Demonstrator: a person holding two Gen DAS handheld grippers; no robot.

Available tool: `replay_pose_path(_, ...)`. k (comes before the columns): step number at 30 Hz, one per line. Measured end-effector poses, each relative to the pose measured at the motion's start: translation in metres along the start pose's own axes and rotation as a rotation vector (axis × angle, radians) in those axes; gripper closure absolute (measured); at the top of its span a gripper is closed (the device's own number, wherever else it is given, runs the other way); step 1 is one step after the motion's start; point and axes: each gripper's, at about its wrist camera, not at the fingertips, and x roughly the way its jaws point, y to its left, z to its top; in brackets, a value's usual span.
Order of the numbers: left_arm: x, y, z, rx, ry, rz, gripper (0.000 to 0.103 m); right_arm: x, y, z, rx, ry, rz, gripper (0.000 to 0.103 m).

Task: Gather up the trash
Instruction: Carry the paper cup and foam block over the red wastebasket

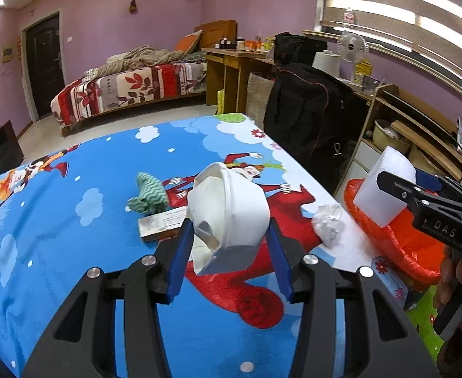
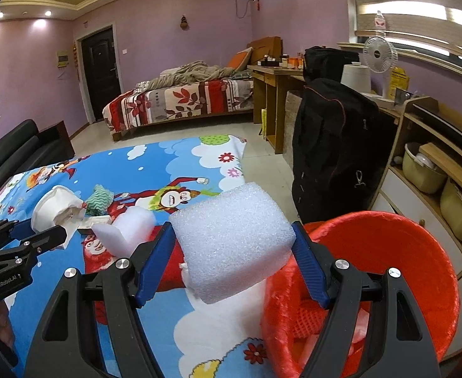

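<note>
Foam: white foam block [image 2: 231, 239], coarse and bubbly in texture, roughly box-shaped with rounded edges, is sitting clamped between the blue pads [image 2: 155, 261] of the right gripper [image 2: 231, 264], hanging just left of the bin's rim.
Cup: white paper cup [image 1: 228, 217], crumpled and dented with its rim folded in, is being squeezed by the left gripper [image 1: 228, 252], whose ribbed blue fingers [image 1: 180, 258] are pressing on both sides of it, above the middle of the table.
Bin: red basket [image 2: 419, 252], round, with a shiny plastic wall and woven mesh inside, is standing at the near right corner of the table; pale scraps are lying in its bottom.
Leftovers: crumpled clear plastic wad [image 1: 328, 223] is lying near the right table edge, just left of the basket; a green-and-white zigzag cloth [image 1: 147, 195] is bunching up farther back, touching a flat small carton [image 1: 161, 225]; a second foam piece [image 2: 124, 233] is resting on the cloth-covered top.
Surface: tablecloth [image 1: 73, 252], smooth, bright blue with clouds, flowers and red cartoon figures, is covering the whole table.
Room: lilac walls are surrounding a bed [image 2: 180, 100] with a red leaf-print cover at the far side, a dark door [image 2: 100, 72] far left, a black bag [image 2: 335, 157] and wooden shelves [image 2: 435, 163] on the right.
</note>
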Motion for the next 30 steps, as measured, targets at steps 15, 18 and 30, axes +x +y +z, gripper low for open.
replay_pose_path(15,0.003,-0.044,0.011,0.091,0.0,-0.062,0.057,-0.02,-0.036,-0.008,0.051,-0.012,-0.055,0.032)
replay_pose_path(18,0.004,-0.053,0.012,0.107,0.002,-0.074,0.057,-0.023,-0.043,-0.009,0.06,-0.014,-0.064,0.032)
replay_pose_path(30,0.016,-0.103,0.014,0.197,0.02,-0.138,0.057,-0.03,-0.081,-0.027,0.109,0.006,-0.121,0.032)
